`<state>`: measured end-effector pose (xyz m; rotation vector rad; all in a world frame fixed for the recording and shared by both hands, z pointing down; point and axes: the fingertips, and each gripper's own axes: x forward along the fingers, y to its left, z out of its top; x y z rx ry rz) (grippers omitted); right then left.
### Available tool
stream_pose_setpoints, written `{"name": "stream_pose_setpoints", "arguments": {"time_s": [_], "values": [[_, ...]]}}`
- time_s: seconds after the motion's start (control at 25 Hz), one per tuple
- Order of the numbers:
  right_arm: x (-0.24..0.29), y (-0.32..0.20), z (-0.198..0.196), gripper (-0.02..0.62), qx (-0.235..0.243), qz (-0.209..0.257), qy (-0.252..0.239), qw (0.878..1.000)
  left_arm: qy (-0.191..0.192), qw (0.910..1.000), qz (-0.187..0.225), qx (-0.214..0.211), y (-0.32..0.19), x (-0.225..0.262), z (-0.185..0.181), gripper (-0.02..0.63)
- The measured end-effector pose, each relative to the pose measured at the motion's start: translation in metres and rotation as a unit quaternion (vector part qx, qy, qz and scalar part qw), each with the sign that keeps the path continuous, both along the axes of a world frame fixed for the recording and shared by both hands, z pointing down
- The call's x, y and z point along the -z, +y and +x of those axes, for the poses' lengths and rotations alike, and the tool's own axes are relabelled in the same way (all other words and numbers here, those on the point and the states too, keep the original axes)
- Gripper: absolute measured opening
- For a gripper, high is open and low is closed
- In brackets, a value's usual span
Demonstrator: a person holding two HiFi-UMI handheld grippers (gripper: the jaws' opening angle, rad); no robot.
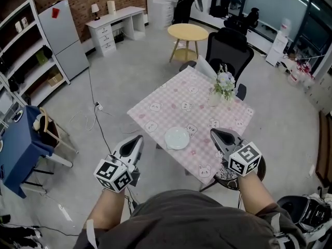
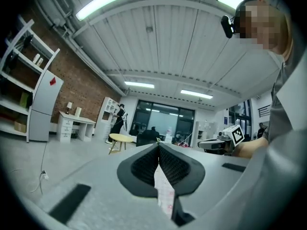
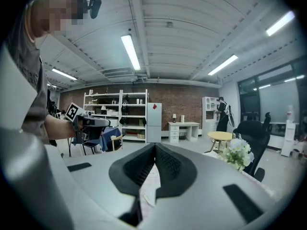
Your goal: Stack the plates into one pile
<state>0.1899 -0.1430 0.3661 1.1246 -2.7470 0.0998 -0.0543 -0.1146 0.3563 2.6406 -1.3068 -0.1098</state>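
On the pink checked tablecloth (image 1: 171, 105) a white plate pile (image 1: 177, 138) sits near the front edge; how many plates it holds I cannot tell. My left gripper (image 1: 138, 138) hangs off the table's left front side, jaws closed with nothing between them (image 2: 158, 148). My right gripper (image 1: 213, 132) is over the table's front right corner, just right of the plates, also shut and empty (image 3: 154, 147). Neither touches the plates. Each gripper view shows the other gripper: the right gripper (image 2: 218, 144) and the left gripper (image 3: 91, 122), both held up level.
A vase of white flowers (image 1: 224, 87) stands at the table's far right. A black office chair (image 1: 228, 48) is behind the table, a round yellow table (image 1: 188, 32) beyond it. A stool (image 1: 228, 176) is below my right hand. Cables (image 1: 96, 119) lie on the floor at left.
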Motion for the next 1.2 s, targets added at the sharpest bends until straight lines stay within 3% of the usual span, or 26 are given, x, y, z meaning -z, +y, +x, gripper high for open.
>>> {"name": "stream_pose_setpoints", "arguments": {"time_s": [0.2, 0.56, 1.2], "values": [[-0.001, 0.005, -0.006, -0.006, 0.006, 0.0, 0.0, 1.0, 0.016, 0.9998, -0.01, -0.001, 0.016, -0.005, -0.009, 0.006], [-0.011, 0.006, -0.008, -0.008, 0.01, -0.015, -0.011, 1.0, -0.002, 1.0, -0.008, -0.006, 0.018, -0.007, 0.002, 0.006], [-0.013, 0.012, -0.011, -0.008, 0.011, -0.011, 0.016, 1.0, -0.01, 0.9998, -0.006, -0.014, 0.02, -0.006, 0.004, 0.006]]}}
